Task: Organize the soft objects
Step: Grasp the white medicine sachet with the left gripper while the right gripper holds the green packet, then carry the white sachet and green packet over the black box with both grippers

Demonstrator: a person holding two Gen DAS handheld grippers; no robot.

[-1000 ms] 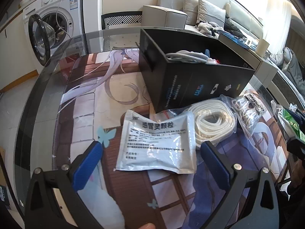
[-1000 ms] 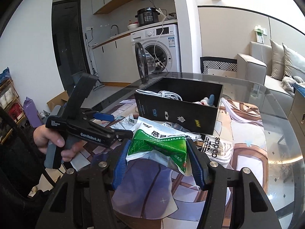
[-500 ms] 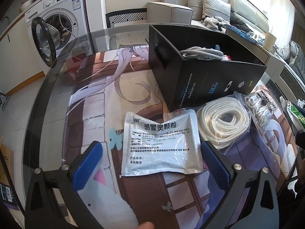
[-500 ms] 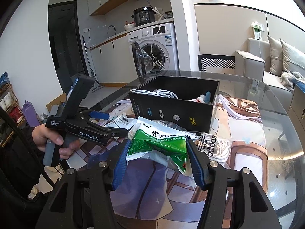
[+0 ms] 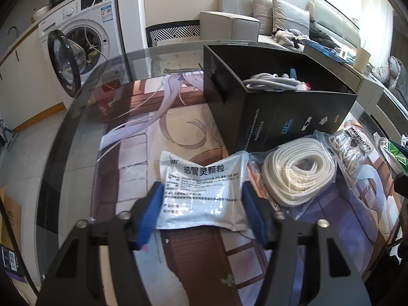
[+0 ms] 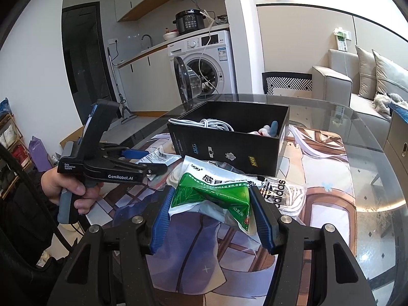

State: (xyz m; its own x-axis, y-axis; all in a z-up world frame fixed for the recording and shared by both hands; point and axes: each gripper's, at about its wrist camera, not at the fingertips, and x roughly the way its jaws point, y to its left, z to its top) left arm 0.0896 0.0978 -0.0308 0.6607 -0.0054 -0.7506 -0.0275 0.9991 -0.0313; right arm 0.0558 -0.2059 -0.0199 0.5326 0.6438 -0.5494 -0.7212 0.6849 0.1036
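My left gripper (image 5: 201,209) has its blue pads pressed against both side edges of a white medicine sachet (image 5: 204,191) lying on the mat. My right gripper (image 6: 211,211) is shut on a green and white sachet (image 6: 214,193), held above the mat in front of the black box (image 6: 229,150). The box (image 5: 293,117) holds a grey cable coil (image 5: 272,84) and small soft items. A bagged white rope coil (image 5: 298,170) and a bagged Adidas laces pack (image 5: 354,148) lie beside the box. The left gripper also shows in the right wrist view (image 6: 153,163).
A round glass table (image 6: 369,204) carries a printed mat (image 5: 153,140). A washing machine (image 5: 84,46) with its door open stands behind, a sofa (image 5: 280,17) to the right, a patterned chair (image 5: 173,30) at the far edge.
My left gripper has moved forward and closed from wide open onto the white sachet's sides. The right gripper still holds the green sachet, nearly unmoved.
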